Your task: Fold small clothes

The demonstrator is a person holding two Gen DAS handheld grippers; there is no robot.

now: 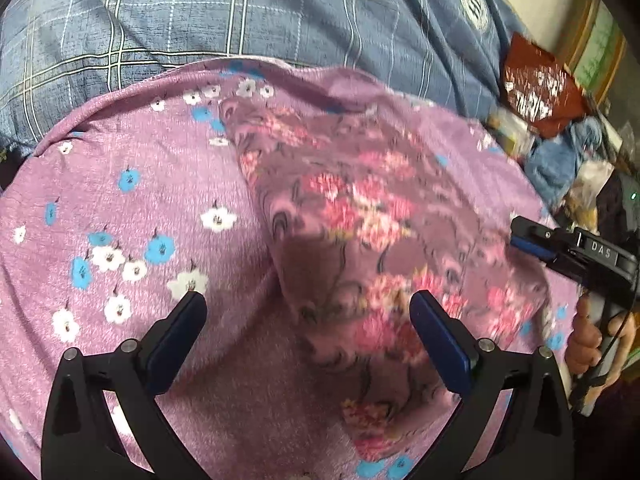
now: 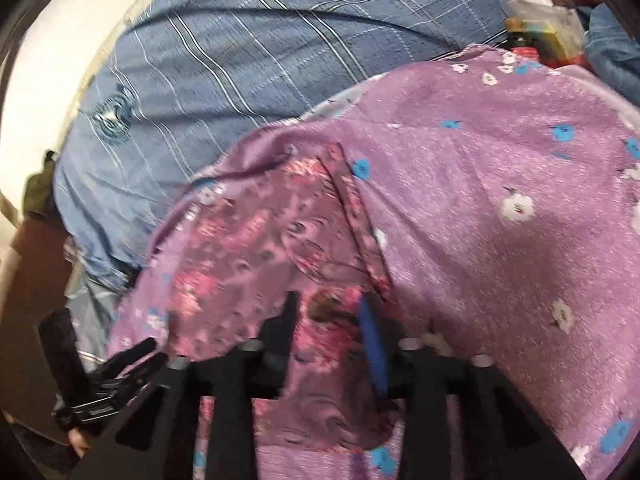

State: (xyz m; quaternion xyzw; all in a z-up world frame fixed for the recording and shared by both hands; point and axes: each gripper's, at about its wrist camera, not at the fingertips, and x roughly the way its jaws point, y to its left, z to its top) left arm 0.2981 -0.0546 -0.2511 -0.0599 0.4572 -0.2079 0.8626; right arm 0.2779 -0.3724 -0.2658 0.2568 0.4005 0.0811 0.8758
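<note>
A small mauve garment with pink flowers [image 1: 352,216] lies on a lilac cloth with white and blue flowers [image 1: 120,208]. My left gripper [image 1: 306,308] is open above the garment's near part and holds nothing. My right gripper [image 1: 520,236] shows at the right edge of the left wrist view, at the garment's right edge. In the right wrist view the garment [image 2: 248,240] lies ahead, and my right gripper [image 2: 328,308] has its fingers partly closed with a fold of the garment between them. The view is blurred.
A blue plaid bed cover [image 1: 240,12] lies behind the lilac cloth [image 2: 500,200]. A red packet [image 1: 536,84] and a heap of blue cloth and clutter [image 1: 560,156] sit at the far right. A brown box [image 2: 32,280] stands at the left.
</note>
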